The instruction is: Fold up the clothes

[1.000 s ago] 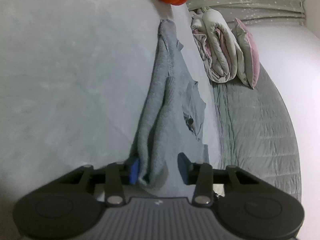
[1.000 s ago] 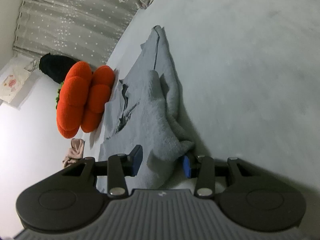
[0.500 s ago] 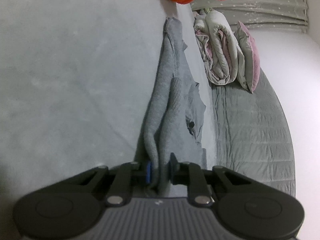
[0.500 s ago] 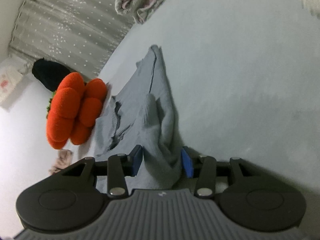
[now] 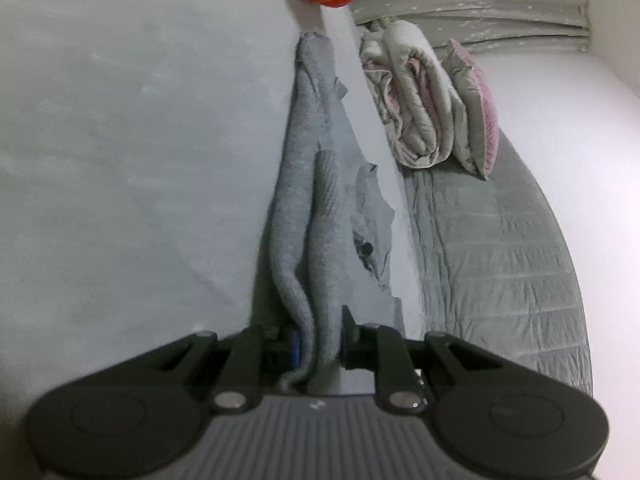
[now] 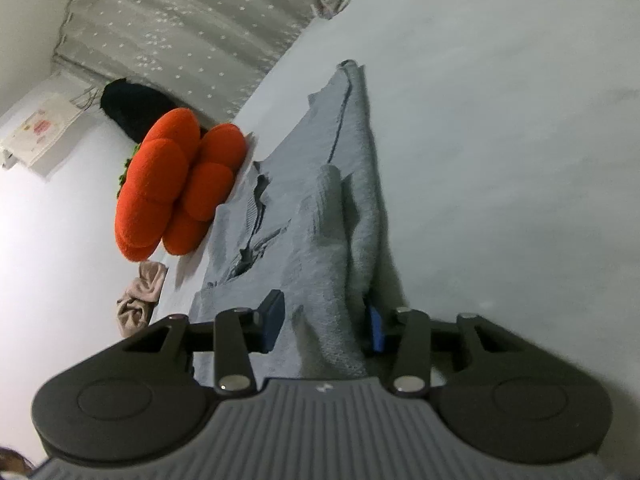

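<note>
Grey knitwear (image 5: pixel 304 216), seemingly a sweater, is spread lengthwise on the pale bed sheet (image 5: pixel 120 160), with one long edge gathered into a raised ridge that runs away from both cameras. That ridge is held at its near end by both tools, presumably so that the side can be lifted and carried across the body as one fold.

In the left wrist view, the left gripper (image 5: pixel 320 344) is clamped tight on a thin bunch of the fabric, the pads pressed against it from both sides. In the right wrist view, the right gripper (image 6: pixel 326 320) is seen with its jaws closing around a thicker fold; the blue pad on the right is against the cloth, while a gap remains at the pad on the left, so a firm grip is judged not yet made.

Beyond the garment, an orange plush cushion (image 6: pixel 176 184) is propped by the wall, with a black object (image 6: pixel 128 108) behind it and a small beige cloth (image 6: pixel 140 292) near it. A rolled duvet (image 5: pixel 416 100) and a pillow (image 5: pixel 476 108) are stacked at the far side on a grey quilted cover (image 5: pixel 500 260), well apart from the work.
</note>
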A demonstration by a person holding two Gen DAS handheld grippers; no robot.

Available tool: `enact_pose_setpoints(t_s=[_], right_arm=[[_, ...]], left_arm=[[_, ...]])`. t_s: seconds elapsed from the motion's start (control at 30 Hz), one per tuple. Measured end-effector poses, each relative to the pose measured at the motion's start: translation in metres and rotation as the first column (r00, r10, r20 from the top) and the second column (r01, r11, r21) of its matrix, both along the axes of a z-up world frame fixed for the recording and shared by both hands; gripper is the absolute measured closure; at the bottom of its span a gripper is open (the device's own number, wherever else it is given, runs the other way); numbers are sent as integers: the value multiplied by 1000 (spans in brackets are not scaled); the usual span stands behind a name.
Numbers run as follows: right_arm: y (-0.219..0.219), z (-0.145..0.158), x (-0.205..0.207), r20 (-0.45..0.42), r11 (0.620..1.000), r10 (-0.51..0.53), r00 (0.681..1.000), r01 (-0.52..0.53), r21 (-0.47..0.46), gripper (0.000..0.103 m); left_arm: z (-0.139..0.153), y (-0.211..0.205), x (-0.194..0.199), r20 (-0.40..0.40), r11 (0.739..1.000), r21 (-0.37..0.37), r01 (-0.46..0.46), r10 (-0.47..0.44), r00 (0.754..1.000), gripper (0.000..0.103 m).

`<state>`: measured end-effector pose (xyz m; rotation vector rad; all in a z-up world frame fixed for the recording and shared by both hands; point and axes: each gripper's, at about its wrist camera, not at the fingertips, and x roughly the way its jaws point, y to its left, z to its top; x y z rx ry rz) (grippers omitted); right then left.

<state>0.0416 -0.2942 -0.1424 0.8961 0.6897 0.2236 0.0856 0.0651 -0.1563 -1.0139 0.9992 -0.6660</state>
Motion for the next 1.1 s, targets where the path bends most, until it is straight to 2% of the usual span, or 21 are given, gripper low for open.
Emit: enact_pose_setpoints(t_s=[0.07, 0.17, 0.3, 0.37, 0.47, 0.63, 0.83, 0.93, 1.1], right_arm=[[3, -1, 0, -3, 1000, 15, 1000, -15, 7, 81], [6, 0, -3, -7, 999, -1, 1000, 1, 35, 84], [4, 7, -12, 0, 991, -23, 1000, 23, 131, 87], [1, 12, -16, 0, 979, -42, 999, 41, 199, 87], [0, 24, -26, 6, 967, -51, 999, 48, 251, 87], [8, 46, -47, -17, 964, -37, 999, 41, 262, 87], [21, 55, -88, -102, 960, -7, 995, 35, 276, 87], [27, 55, -111, -141, 965, 8, 990, 30, 261, 86], [35, 57, -144, -158, 973, 34, 987, 4, 232, 86]], left_arm=[[1, -1, -3, 10, 1000, 12, -21, 21, 1000, 91], [5, -2, -9, 13, 998, 30, -60, 59, 998, 92], [12, 1, -12, -27, 997, 25, -79, 80, 996, 93], [21, 5, -15, -29, 996, 6, -91, 91, 995, 93], [34, 9, -23, -33, 995, -9, -98, 98, 995, 93], [55, 14, -44, -68, 997, 28, -75, 77, 995, 93], [73, 33, -88, -133, 997, 67, -38, 47, 990, 93], [74, 41, -117, -142, 997, 72, -28, 38, 989, 93], [69, 53, -161, -156, 998, 54, -20, 28, 987, 93]])
